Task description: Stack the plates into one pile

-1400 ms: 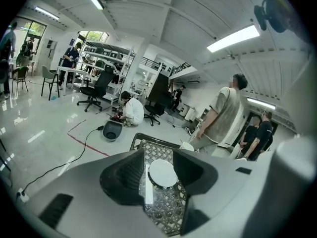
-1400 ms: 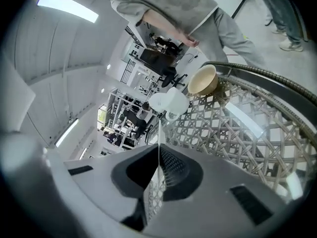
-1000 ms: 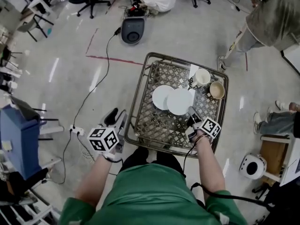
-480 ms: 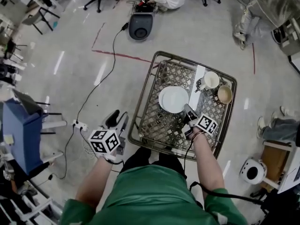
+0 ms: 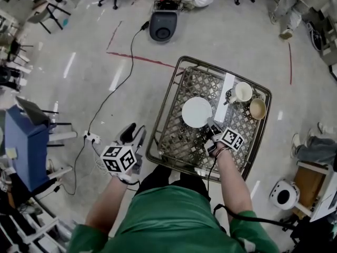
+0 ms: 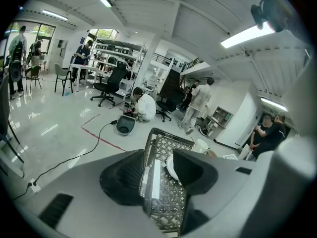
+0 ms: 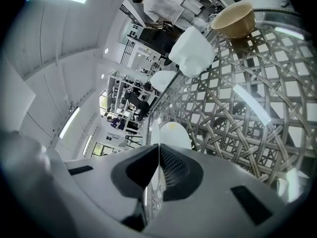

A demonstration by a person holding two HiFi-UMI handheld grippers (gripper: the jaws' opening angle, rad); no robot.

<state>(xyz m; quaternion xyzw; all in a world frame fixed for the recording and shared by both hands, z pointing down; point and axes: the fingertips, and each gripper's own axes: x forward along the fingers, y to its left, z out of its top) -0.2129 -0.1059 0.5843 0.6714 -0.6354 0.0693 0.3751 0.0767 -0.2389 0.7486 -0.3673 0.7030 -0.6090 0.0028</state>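
White plates (image 5: pixel 196 112) lie as one pile in the middle of the metal lattice cart (image 5: pixel 174 136). My right gripper (image 5: pixel 211 125) reaches the pile's near right edge and is shut on the top plate's rim. In the right gripper view the plate (image 7: pixel 172 132) shows just beyond the closed jaws, its thin edge running in between them. My left gripper (image 5: pixel 132 137) hangs open over the floor, left of the cart. In the left gripper view the cart (image 6: pixel 163 182) and the pile (image 6: pixel 170 166) show through the gap between the jaws.
A white mug (image 5: pixel 243 92), a tan cup (image 5: pixel 257 108) and a white strip (image 5: pixel 224 88) sit at the cart's far right. A cable (image 5: pixel 105 109) and a dark round device (image 5: pixel 162 27) lie on the floor; a blue box (image 5: pixel 23 146) stands left.
A second ago two plates lay overlapping, side by side. The right one has slid left with my right gripper onto the other, making one pile. The left gripper has barely shifted.
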